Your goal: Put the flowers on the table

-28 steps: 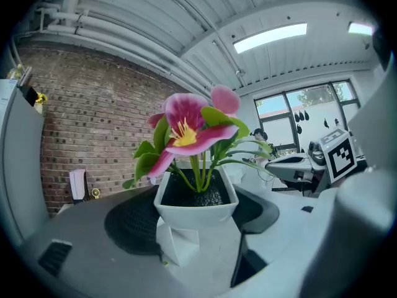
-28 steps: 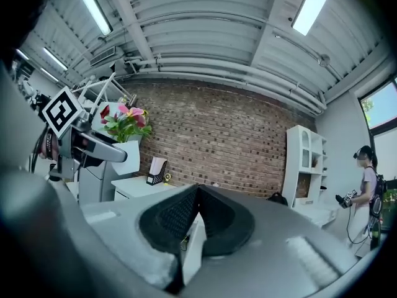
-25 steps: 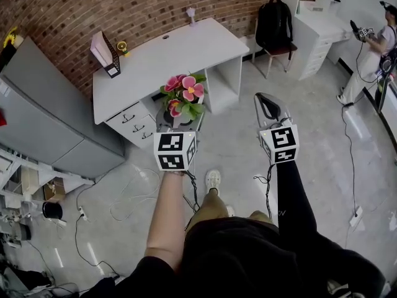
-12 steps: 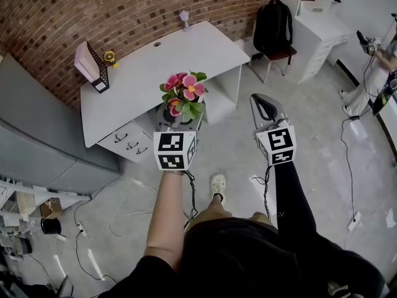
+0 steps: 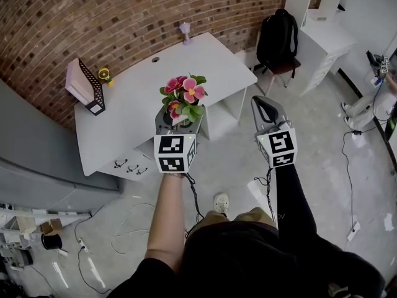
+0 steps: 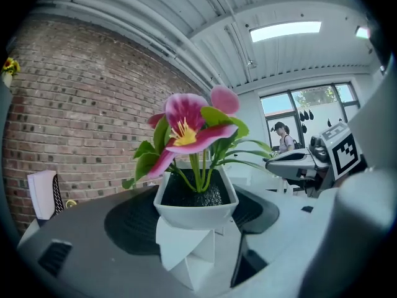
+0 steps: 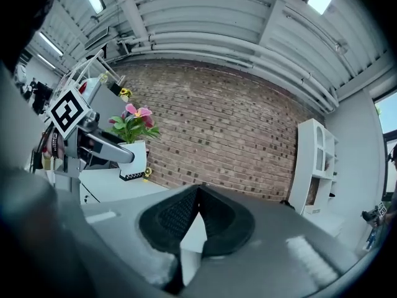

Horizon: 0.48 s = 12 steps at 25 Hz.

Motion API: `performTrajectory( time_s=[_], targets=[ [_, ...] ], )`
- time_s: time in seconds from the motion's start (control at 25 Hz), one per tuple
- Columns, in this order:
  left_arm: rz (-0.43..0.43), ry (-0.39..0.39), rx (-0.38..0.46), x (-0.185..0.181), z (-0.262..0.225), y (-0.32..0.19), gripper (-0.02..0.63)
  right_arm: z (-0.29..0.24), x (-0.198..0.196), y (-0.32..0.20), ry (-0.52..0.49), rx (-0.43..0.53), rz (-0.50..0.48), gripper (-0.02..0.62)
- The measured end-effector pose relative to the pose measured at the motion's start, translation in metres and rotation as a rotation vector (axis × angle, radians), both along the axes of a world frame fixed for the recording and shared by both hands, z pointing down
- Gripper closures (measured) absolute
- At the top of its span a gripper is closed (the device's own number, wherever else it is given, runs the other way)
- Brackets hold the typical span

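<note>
A small white pot of pink flowers [image 5: 183, 98] [image 6: 194, 166] sits clamped between the jaws of my left gripper [image 5: 178, 124] [image 6: 195, 213], held upright in the air just off the front edge of the white desk [image 5: 136, 89]. The flowers also show at the left of the right gripper view, as the flower pot [image 7: 134, 138]. My right gripper [image 5: 265, 109] [image 7: 197, 219] is shut with nothing in it, its pads meeting at the tips. It hangs above the floor, to the right of the pot.
On the desk stand a pink file holder [image 5: 84, 85], a small yellow figure [image 5: 103, 74] and a pale lamp [image 5: 185, 31]. A black backpack rests on a chair [image 5: 278, 39]. A brick wall [image 5: 124, 11] runs behind. Cables [image 5: 133, 225] lie on the floor. A person [image 5: 378, 85] stands far right.
I have walked closer to the desk: it has shifted toward me and under the pot in the head view. Both grippers keep their hold and spacing.
</note>
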<state>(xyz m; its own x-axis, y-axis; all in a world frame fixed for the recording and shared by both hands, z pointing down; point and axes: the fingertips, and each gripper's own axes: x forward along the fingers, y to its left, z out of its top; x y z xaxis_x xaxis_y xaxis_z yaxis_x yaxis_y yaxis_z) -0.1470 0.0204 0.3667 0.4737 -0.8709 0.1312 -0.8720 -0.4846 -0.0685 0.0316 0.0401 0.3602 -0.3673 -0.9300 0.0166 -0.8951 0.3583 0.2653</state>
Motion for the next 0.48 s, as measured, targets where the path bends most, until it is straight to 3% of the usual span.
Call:
performTrajectory(
  time_s=[0.48],
  targets=[
    [0.003, -0.021, -0.008, 0.007, 0.001, -0.069, 0.262, -0.004, 0.018, -0.075, -0.027, 0.014, 0.016, 0.595]
  ],
)
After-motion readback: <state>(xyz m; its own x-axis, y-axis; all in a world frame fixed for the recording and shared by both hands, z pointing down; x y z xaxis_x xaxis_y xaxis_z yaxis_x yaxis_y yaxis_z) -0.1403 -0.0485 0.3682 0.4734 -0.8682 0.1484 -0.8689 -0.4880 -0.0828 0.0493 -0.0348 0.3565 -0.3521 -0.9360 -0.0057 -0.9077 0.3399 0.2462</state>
